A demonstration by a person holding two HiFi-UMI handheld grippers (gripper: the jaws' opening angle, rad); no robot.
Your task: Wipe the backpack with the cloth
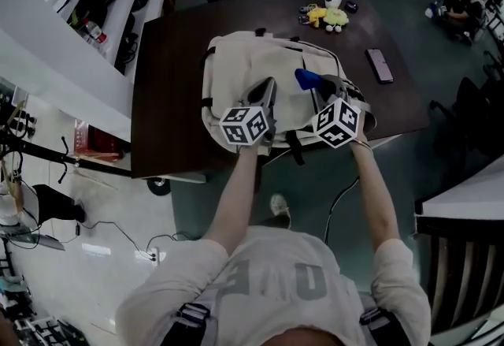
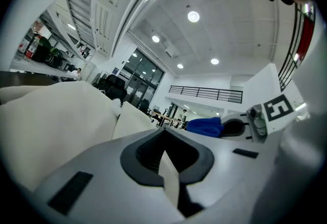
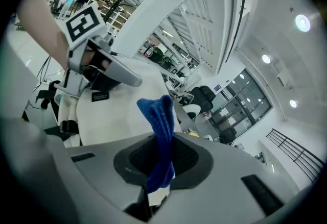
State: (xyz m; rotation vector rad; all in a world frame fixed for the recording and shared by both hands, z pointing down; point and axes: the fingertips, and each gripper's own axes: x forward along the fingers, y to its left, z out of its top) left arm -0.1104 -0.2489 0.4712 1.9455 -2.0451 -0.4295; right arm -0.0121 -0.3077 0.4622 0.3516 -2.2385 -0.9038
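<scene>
Left gripper [image 1: 266,92] pinches a fold of the cream backpack [image 1: 236,68] — right gripper [image 1: 329,87] clamps the blue cloth [image 1: 305,78] over it.

Cloth [image 3: 159,121] end inside right claw [image 3: 161,163]

The backpack [image 1: 272,61] is matt cream fabric, the cloth [image 1: 307,78] ribbed, the table [image 1: 169,100] smooth dark wood.

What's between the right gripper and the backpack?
The blue cloth, clamped in the jaws of the right gripper, sticks out toward the backpack; the right gripper view shows it plainly.
</scene>
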